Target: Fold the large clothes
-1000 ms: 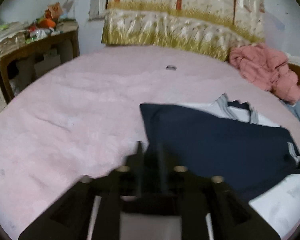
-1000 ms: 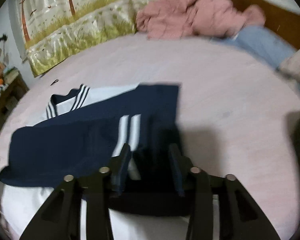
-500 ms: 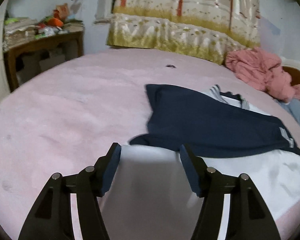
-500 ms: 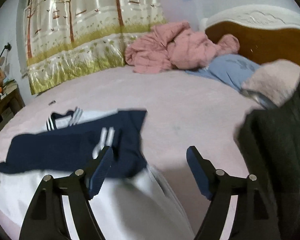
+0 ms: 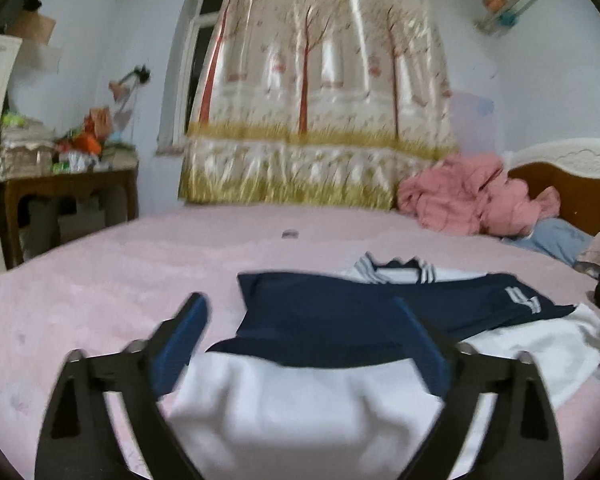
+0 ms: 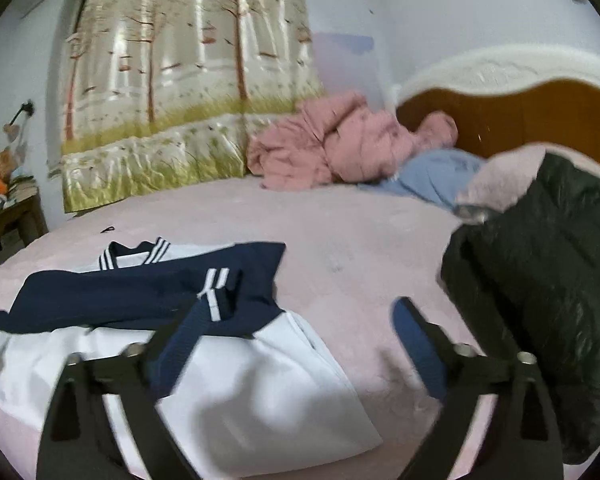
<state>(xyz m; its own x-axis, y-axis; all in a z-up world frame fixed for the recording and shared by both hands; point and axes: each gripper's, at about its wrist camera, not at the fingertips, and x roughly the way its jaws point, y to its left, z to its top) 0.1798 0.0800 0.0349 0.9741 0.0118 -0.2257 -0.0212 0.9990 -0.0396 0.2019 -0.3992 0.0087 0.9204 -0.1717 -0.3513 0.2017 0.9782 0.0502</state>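
A white and navy top (image 5: 300,400) with striped collar lies on the pink bed (image 5: 100,272), both navy sleeves folded across its chest. It also shows in the right wrist view (image 6: 228,384). My left gripper (image 5: 304,332) is open and empty, raised above the top's white lower part. My right gripper (image 6: 300,328) is open and empty, above the top's right edge and the bare bed (image 6: 360,240).
A pink jacket (image 5: 472,196) and a blue garment (image 6: 432,176) lie at the wooden headboard (image 6: 540,116). A black puffy jacket (image 6: 540,300) lies at my right. A cluttered side table (image 5: 64,184) stands left, curtain (image 5: 320,120) behind.
Both grippers let go of the navy sleeves, opened wide and pulled back and up from the top. The sleeves now lie folded across the chest.
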